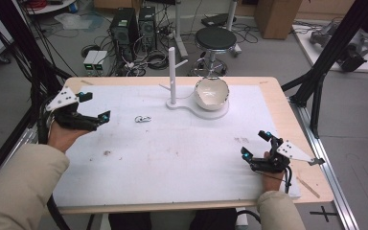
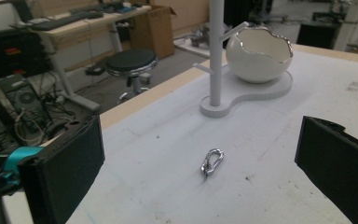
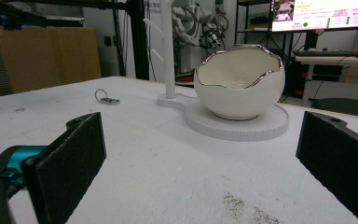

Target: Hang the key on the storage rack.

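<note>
A small silver clip (image 1: 143,119) (image 2: 212,162) (image 3: 106,99) lies flat on the white mat (image 1: 182,153), left of centre. Behind it rises a white peg stand (image 1: 172,76) (image 2: 216,51) (image 3: 168,46), whose base also carries a white egg-shaped bowl (image 1: 211,94) (image 2: 258,55) (image 3: 238,81) with a jagged silver rim. My left gripper (image 1: 95,106) (image 2: 200,172) hovers open at the mat's left edge, its jaws wide apart and facing the clip, which is a short way ahead. Near the front right, my right gripper (image 1: 255,143) (image 3: 200,163) is open with nothing between its jaws, facing the bowl.
A black round stool (image 1: 215,38) stands just behind the table. Computer towers (image 1: 133,26) and tangled cables sit on the floor beyond. Black frame struts (image 1: 335,43) rise at the right and left of the wooden table (image 1: 311,177). Dirt specks (image 1: 242,140) mark the mat.
</note>
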`<state>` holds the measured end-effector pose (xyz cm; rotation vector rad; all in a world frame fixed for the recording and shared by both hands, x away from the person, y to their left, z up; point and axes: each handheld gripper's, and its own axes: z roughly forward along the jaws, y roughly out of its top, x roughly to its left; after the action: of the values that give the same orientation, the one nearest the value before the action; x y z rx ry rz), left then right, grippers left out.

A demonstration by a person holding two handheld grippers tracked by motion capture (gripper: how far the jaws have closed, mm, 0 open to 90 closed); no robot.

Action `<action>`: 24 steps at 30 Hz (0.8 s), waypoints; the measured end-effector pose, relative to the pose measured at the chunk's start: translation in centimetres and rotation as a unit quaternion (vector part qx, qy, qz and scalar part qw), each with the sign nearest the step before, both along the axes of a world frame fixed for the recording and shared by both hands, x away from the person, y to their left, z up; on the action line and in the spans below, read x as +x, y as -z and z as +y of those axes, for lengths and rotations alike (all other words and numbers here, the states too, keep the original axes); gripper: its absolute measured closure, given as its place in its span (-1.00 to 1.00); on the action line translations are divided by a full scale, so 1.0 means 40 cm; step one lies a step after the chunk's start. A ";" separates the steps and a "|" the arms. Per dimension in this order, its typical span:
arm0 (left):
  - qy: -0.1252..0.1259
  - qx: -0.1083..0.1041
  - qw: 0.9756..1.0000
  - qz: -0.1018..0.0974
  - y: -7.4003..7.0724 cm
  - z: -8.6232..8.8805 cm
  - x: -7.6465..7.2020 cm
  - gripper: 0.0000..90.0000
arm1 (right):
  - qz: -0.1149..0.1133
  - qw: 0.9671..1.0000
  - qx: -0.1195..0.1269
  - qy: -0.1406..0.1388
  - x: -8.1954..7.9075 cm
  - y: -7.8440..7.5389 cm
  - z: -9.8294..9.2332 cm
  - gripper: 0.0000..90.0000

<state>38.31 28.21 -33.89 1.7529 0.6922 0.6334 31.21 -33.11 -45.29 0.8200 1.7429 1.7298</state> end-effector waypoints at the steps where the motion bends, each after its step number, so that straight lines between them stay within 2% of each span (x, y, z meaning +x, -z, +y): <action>1: 0.007 0.001 1.000 0.004 -0.005 -0.007 0.015 -0.96 | 0.000 1.000 0.000 0.000 0.000 0.000 0.000 -0.99; 3: 0.019 0.014 1.000 0.012 -0.012 -0.017 0.040 -0.96 | 0.004 1.000 0.001 -0.001 -0.002 0.000 0.001 -0.99; 4: 0.025 0.021 0.999 0.016 -0.016 -0.023 0.055 -0.96 | -0.003 1.000 -0.001 0.001 0.001 0.000 0.000 -0.99; 6: 0.039 0.030 0.998 0.034 -0.022 -0.042 0.097 -0.96 | 0.004 1.000 0.001 -0.001 -0.002 0.000 0.001 -0.99; 7: 0.039 0.030 0.998 0.034 -0.022 -0.042 0.097 -0.96 | -0.003 1.000 -0.001 0.001 0.001 0.000 0.000 -0.99; 12: 0.046 0.060 0.996 0.056 -0.023 -0.078 0.154 -0.96 | 0.003 1.000 0.001 0.000 -0.002 0.000 0.002 -0.99; 13: 0.050 0.067 0.995 0.062 -0.022 -0.084 0.161 -0.96 | 0.003 1.000 0.001 0.000 -0.002 0.000 0.001 -0.99; 16: 0.070 0.094 0.990 0.083 -0.015 -0.112 0.187 -0.96 | 0.003 1.000 0.000 0.000 -0.002 0.000 0.002 -0.99; 20: 0.079 0.107 0.986 0.100 0.004 -0.142 0.212 -0.96 | 0.002 1.000 0.001 0.000 -0.002 0.000 0.002 -0.99; 22: 0.087 0.115 0.982 0.120 0.017 -0.152 0.225 -0.96 | 0.002 1.000 -0.001 0.000 -0.002 0.000 0.002 -0.99; 23: 0.093 0.128 0.978 0.135 0.035 -0.162 0.236 -0.96 | 0.001 1.000 -0.001 0.000 -0.002 0.000 0.002 -0.99; 24: 0.093 0.128 0.978 0.135 0.035 -0.162 0.236 -0.96 | 0.001 1.000 0.000 0.000 -0.002 0.000 0.002 -0.99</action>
<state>47.75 21.71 -35.31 2.1407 0.6413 0.3698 31.14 -33.03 -45.31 0.8218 1.7436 1.7286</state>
